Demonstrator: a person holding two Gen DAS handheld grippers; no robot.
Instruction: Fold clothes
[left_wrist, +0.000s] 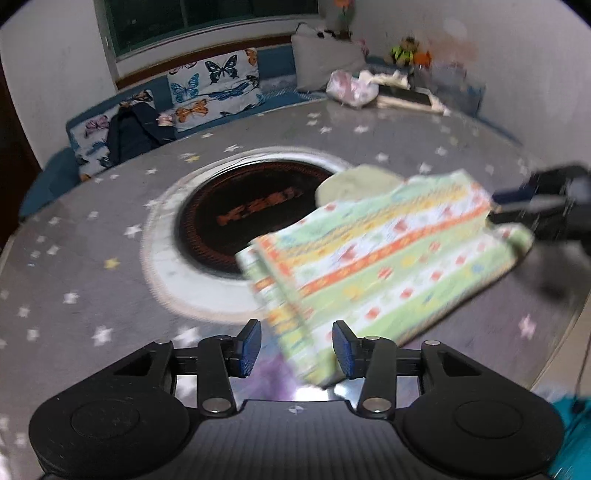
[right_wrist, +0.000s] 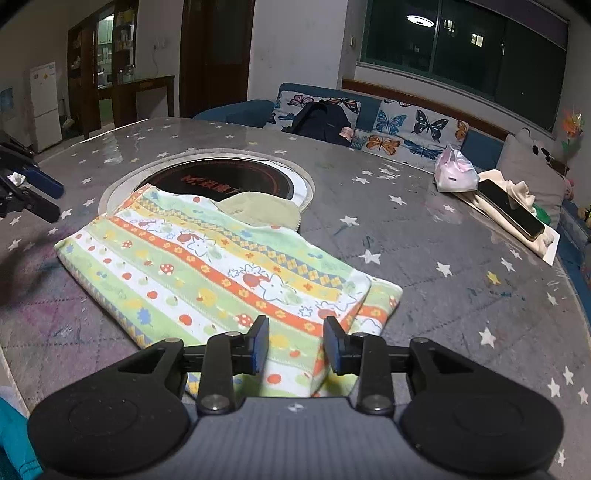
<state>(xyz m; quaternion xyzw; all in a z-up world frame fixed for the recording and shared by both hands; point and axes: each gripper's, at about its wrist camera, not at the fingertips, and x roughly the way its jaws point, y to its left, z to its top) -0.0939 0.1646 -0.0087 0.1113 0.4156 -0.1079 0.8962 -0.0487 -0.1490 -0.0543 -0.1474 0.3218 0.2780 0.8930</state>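
Grey star-print table (right_wrist: 424, 251), folded striped garment (right_wrist: 221, 273), phone (right_wrist: 511, 208), pink bag (right_wrist: 454, 173)

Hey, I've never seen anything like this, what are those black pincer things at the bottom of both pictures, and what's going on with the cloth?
Each is a hand-held claw carrying its own camera. One picture looks out from the left claw, the other from the right claw. Both are open and hold nothing. Between them, on the round grey star-patterned table, lies a folded green, orange and yellow striped garment, partly over the black round cooktop set into the table. A phone rests on pale cloth at the table's far edge.
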